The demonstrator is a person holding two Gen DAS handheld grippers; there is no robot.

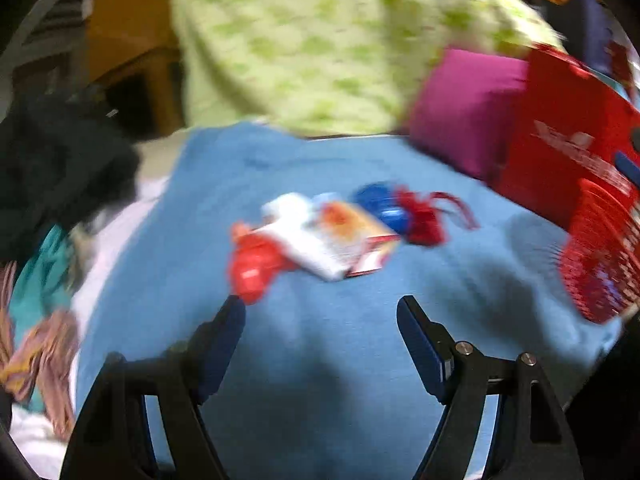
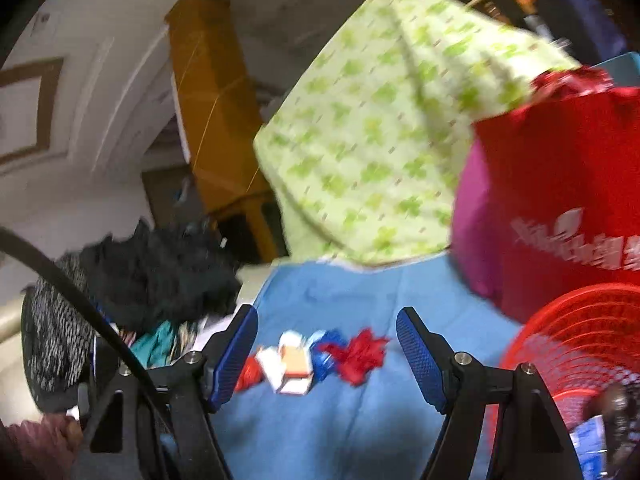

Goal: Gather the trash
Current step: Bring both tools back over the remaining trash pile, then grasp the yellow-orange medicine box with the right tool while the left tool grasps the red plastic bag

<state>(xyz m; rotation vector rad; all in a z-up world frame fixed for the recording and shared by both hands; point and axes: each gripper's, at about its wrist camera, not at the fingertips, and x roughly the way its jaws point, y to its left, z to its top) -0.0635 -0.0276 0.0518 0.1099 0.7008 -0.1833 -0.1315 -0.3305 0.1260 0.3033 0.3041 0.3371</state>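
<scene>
On blue cloth (image 1: 360, 168), blurred wrappers (image 1: 328, 236); basket (image 1: 596, 256) cut off; both tongs (image 1: 320, 320) (image 2: 326, 332) spread, empty.

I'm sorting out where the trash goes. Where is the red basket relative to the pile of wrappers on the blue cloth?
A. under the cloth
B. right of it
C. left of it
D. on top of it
B: the red basket stands right of the wrappers on the blue cloth.
</scene>
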